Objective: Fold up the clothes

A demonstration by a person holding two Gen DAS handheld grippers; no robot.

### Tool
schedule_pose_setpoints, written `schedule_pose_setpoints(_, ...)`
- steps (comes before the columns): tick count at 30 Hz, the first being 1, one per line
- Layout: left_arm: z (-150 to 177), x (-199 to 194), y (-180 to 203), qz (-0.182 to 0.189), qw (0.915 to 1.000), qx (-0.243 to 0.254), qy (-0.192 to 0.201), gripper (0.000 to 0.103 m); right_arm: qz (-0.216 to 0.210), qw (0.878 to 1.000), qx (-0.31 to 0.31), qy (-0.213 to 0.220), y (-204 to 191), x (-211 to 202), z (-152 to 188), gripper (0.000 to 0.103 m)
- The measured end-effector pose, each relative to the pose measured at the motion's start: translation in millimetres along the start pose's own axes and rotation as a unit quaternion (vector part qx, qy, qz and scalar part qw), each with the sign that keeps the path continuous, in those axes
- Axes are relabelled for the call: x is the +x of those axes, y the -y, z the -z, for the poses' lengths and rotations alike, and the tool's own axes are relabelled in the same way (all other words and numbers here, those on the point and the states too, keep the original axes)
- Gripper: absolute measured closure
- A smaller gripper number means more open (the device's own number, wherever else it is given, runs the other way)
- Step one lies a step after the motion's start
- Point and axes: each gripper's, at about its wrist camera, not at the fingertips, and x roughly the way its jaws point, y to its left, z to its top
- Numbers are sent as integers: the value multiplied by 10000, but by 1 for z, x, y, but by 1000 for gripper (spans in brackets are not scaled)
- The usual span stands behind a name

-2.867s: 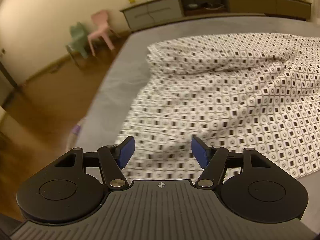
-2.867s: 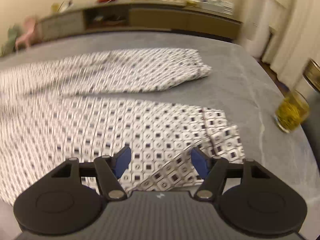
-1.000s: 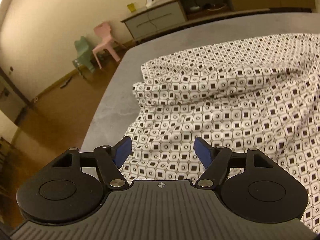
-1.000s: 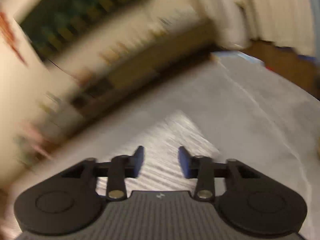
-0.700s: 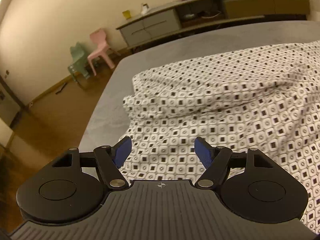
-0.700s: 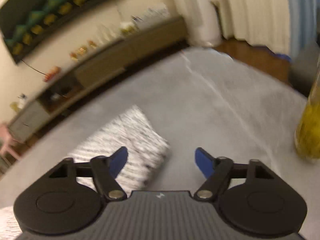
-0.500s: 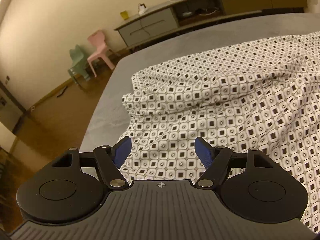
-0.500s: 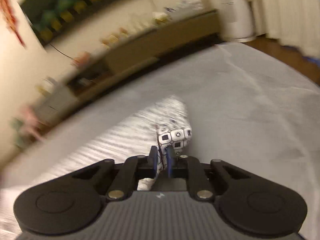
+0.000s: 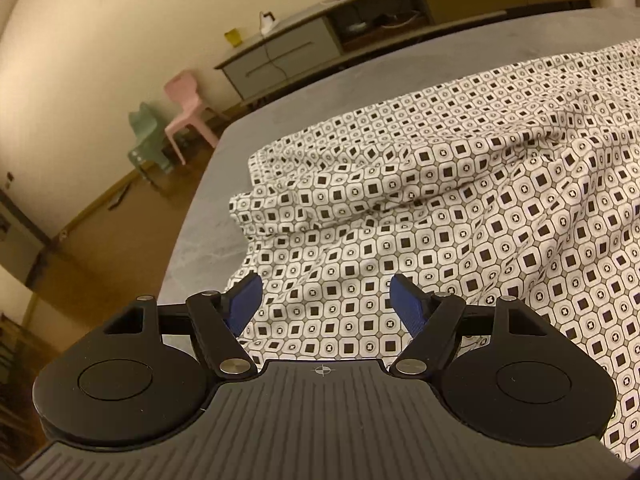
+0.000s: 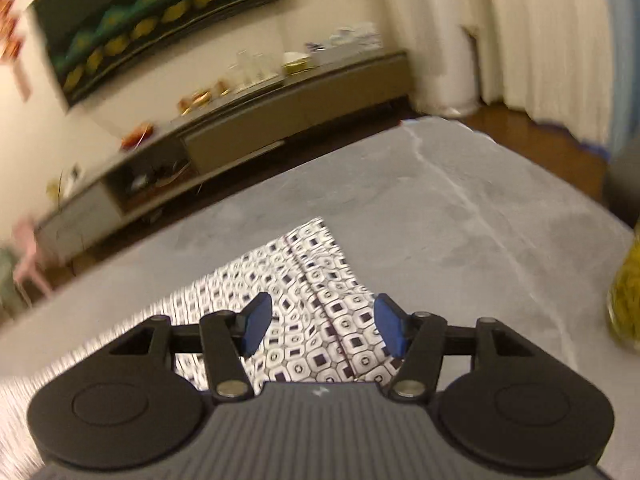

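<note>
The patterned garment (image 9: 460,216), white with small black squares, is lying spread and rumpled over the grey desk (image 9: 248,168), filling the left wrist view from 12 o'clock round to 4 o'clock. One folded ridge of it is bunching up near the centre of that view, with its edge ending at 10 o'clock, short of the desk's rim. In the right wrist view a narrower end of the garment (image 10: 304,280) is running from 8 o'clock up to a corner just above centre, with a seam line down its middle.

The left hand-held gripper (image 9: 326,300) is hovering over the near hem with its blue pads spread wide apart, nothing between them. The right hand-held gripper (image 10: 322,322) is likewise standing with its pads parted, straddling the seam; whether they are touching the cloth cannot be told.

Beyond the desk, a long low sideboard (image 9: 304,52) is standing against the wall at 12 o'clock, a pink chair (image 9: 188,108) and a green chair (image 9: 146,140) are sitting at 10 o'clock, and a glass of yellow-green contents (image 10: 624,292) is showing, blurred, at 3 o'clock in the right wrist view.
</note>
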Motion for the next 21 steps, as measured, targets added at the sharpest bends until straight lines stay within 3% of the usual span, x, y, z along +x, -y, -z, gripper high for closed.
schedule_pose_setpoints(3, -1, 6, -4, -33, 9998, -157, -76, 41, -19, 9959, -880, -207, -27, 1, 8, 48)
schedule_pose_setpoints(5, 0, 11, -4, -3, 9996, -201, -173, 41, 126, 9906, -1201, -637, -40, 16, 5, 57)
schedule_pose_setpoints(11, 14, 26, -9, 18, 9978, -165, -646, 39, 1039, 9814, -1191, -1088, -34, 14, 3, 54)
schedule_pose_setpoints(14, 23, 25, -22, 159, 9959, -439, -774, 37, 1925, 9626, -1609, -1018, -35, 11, 6, 51)
schedule_pose_setpoints(16, 27, 25, -33, 328, 9933, -679, -877, 37, 2238, 9529, -1812, -951, -42, 10, 9, 59)
schedule_pose_setpoints(18, 31, 22, -38, 509, 9910, -771, -968, 37, 2053, 9563, -1977, -653, -70, -6, 12, 61)
schedule_pose_setpoints(21, 37, 13, -32, 732, 9905, -647, -973, 38, 1191, 9648, -2324, -316, -138, -33, 18, 60)
